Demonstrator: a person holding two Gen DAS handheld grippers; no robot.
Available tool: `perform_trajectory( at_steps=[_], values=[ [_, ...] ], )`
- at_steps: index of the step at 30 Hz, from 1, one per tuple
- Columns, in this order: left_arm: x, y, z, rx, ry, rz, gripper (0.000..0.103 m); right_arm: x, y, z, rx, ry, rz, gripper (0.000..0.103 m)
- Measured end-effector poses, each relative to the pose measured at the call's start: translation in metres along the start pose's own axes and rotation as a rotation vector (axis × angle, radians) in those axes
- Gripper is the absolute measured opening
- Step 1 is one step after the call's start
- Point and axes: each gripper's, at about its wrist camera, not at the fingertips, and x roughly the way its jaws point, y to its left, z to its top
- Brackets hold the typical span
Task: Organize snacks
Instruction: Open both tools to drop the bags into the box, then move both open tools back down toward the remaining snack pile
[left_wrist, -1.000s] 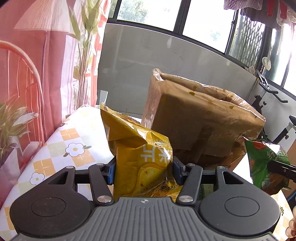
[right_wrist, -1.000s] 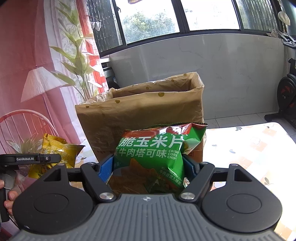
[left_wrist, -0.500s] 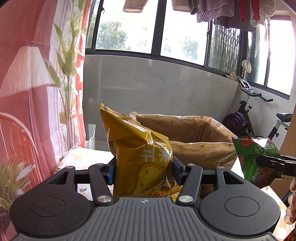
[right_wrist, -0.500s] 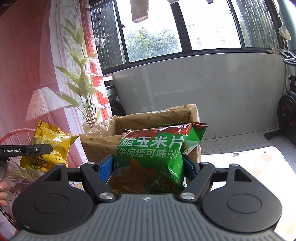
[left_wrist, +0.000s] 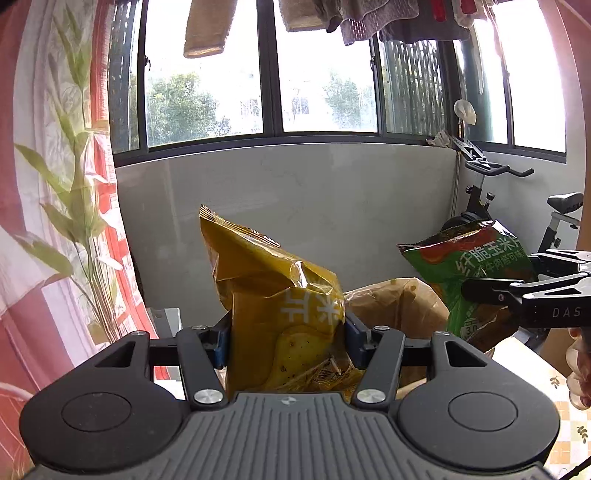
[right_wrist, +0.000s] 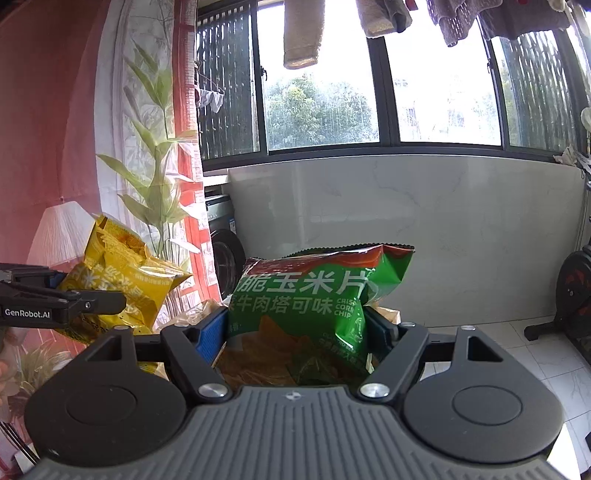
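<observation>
- Brown paper bag (left_wrist: 399, 302) sat low centre-right in the left wrist view, its mouth only partly visible behind the snacks; in the right wrist view just a sliver of rim showed at lower centre.
- Green corn chip bag (right_wrist: 314, 299) sat centre frame in the right wrist view, clenched by the right gripper (right_wrist: 299, 339), blue pads pressing both sides, bag upright and above the paper bag's rim.
- Yellow potato chip bag (left_wrist: 277, 306) sat centre frame in the left wrist view, grasped by the left gripper (left_wrist: 286, 338), pads squeezing its lower half, top leaning toward upper left.
- Each gripper showed at the edge of the other's view: the two snacks were side by side, apart, not touching.
- Step in hand, my read: dropping both snacks into the paper bag.
- To do it well: get each snack over the mouth before letting go; one at a time, since the opening looked narrow for two.
- Risk: the soft rim could fold in if a snack caught it; lower past the rim first.
- Keep the squeeze light, since chips crush.
</observation>
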Motion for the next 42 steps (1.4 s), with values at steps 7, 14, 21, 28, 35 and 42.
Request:
perform_trajectory(
  at_steps=[7, 14, 21, 28, 35, 42],
  values=[
    [0.067, -0.008, 0.000, -0.023, 0.118, -0.006, 0.060, 0.067, -0.001, -0.001, -0.055, 0.068, -0.056, 0.077],
    [0.100, -0.015, -0.007, 0.011, 0.180, -0.039, 0.067, 0.108, -0.010, -0.019, 0.046, 0.205, 0.002, 0.080],
    [0.100, -0.010, -0.016, 0.010, 0.176, -0.005, 0.081, 0.108, -0.024, -0.026, 0.114, 0.232, 0.000, 0.088],
    [0.059, 0.017, -0.022, -0.083, 0.134, -0.022, 0.081, 0.075, -0.026, -0.026, 0.122, 0.177, 0.003, 0.095],
    [0.001, 0.052, -0.032, -0.159, 0.104, -0.023, 0.081, 0.032, -0.016, -0.031, 0.158, 0.107, 0.043, 0.103],
    [-0.050, 0.071, -0.058, -0.197, 0.109, 0.011, 0.082, -0.012, 0.003, -0.044, 0.177, 0.092, 0.136, 0.103]
  ],
)
